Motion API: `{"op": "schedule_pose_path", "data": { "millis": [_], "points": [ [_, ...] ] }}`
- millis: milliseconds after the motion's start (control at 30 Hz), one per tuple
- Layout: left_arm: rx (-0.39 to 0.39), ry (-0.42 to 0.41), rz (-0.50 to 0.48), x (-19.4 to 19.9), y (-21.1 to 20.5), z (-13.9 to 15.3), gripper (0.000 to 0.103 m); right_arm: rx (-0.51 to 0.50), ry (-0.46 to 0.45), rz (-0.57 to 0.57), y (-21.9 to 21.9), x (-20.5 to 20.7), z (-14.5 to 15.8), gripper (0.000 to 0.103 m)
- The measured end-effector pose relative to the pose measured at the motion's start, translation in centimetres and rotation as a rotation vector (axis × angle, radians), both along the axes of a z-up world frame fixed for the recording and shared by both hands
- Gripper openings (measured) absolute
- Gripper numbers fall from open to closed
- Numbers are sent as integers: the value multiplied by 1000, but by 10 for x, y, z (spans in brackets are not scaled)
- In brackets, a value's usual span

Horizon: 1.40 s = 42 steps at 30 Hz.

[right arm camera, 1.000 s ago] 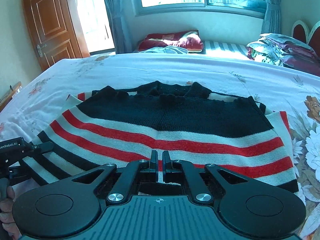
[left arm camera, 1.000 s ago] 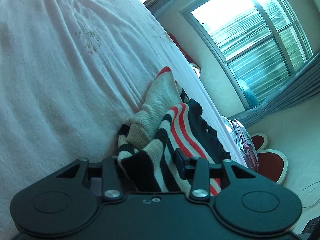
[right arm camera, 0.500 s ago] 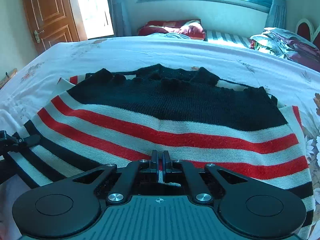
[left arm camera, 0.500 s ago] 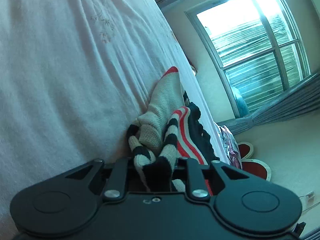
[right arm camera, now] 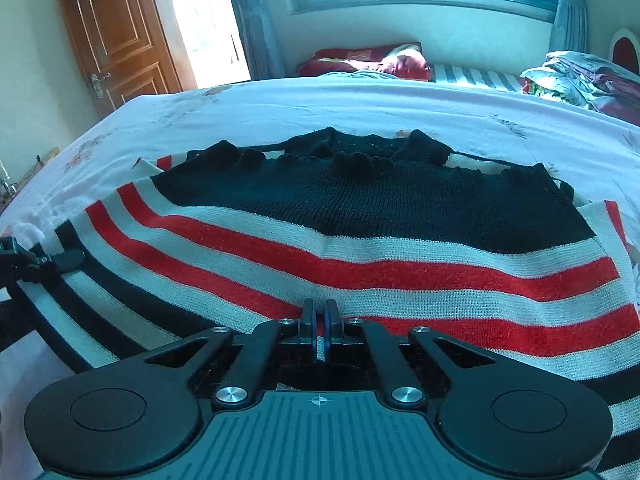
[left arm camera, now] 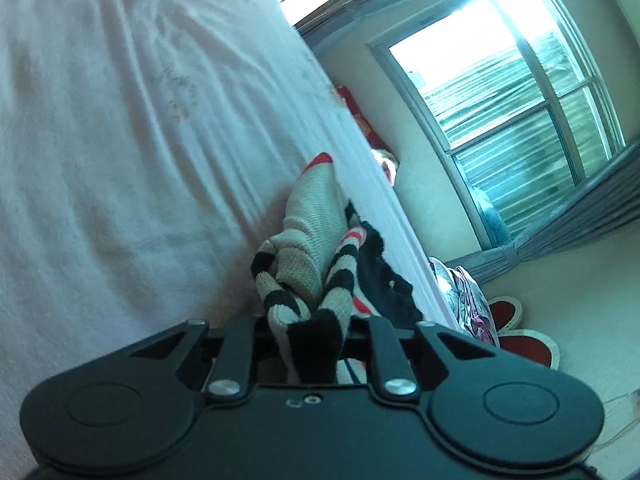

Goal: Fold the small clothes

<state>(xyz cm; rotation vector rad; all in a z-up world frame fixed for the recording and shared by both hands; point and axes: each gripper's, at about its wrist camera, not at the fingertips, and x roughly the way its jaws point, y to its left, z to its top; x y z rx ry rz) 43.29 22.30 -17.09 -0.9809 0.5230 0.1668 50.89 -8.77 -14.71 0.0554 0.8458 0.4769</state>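
Observation:
A knitted sweater (right arm camera: pixel 360 240), black at the top with red, white and black stripes, lies spread on the white bed sheet (right arm camera: pixel 360 104). My right gripper (right arm camera: pixel 320 320) is shut on the sweater's near hem at the middle. My left gripper (left arm camera: pixel 312 332) is shut on a bunched striped corner of the same sweater (left arm camera: pixel 316 264) and holds it off the sheet. The left gripper also shows at the left edge of the right wrist view (right arm camera: pixel 44 260), at the sweater's left corner.
The sheet (left arm camera: pixel 120 160) fills the left wrist view's left side. A pile of folded bedding (right arm camera: pixel 580 76) sits at the bed's far right. Red pillows (right arm camera: pixel 368 60) lie under the window. A wooden door (right arm camera: pixel 116 36) stands at the far left.
My left gripper has closed on the sweater's striped corner and lifted it, bunching the cloth. My right gripper has stayed shut on the hem and moved forward a little.

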Motion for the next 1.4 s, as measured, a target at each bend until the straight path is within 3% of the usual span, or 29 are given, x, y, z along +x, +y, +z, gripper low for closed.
{"op": "schedule_pose_path", "data": {
  "millis": [100, 233, 333, 433, 500, 600, 633, 667, 700, 733, 767, 867, 1033, 1133, 1267, 1400],
  "points": [
    [97, -32, -47, 6, -27, 37, 14, 64, 38, 17, -13, 8, 1, 0],
    [263, -40, -176, 25, -83, 84, 14, 236, -26, -139, -76, 2, 25, 0],
    [379, -13, -308, 46, -143, 103, 13, 299, -49, -197, -127, -5, 38, 0],
    [467, 28, -445, 65, -208, 100, 13, 332, -76, -281, -181, -14, 49, 0],
    [497, 100, -552, 79, -250, 83, 15, 373, -65, -346, -217, -20, 53, 0],
    [520, 263, -723, 96, -303, 45, 32, 451, -22, -379, -258, -24, 55, 1],
    [568, 244, -738, 90, -311, 47, 39, 475, -11, -386, -267, -26, 54, 2],
    [552, 198, -761, 83, -311, 54, 42, 492, 0, -396, -275, -28, 57, 17],
    [510, 154, -764, 77, -306, 62, 41, 500, 0, -405, -282, -32, 59, 56],
    [472, 114, -746, 71, -295, 73, 42, 509, -16, -419, -286, -36, 62, 73],
    [464, 89, -723, 66, -282, 81, 42, 520, -34, -414, -287, -39, 64, 77],
    [536, 94, -619, 72, -236, 93, 41, 552, 16, -345, -273, -35, 62, 77],
    [469, 167, -498, 94, -170, 75, 38, 568, 139, -254, -231, -17, 44, 74],
    [403, 146, -515, 101, -155, 61, 39, 583, 206, -238, -215, -6, 32, 73],
    [398, 173, -550, 106, -156, 41, 40, 591, 308, -238, -201, 7, 9, 73],
    [333, 167, -539, 107, -148, 32, 40, 581, 336, -255, -193, 11, 2, 73]
  ]
}}
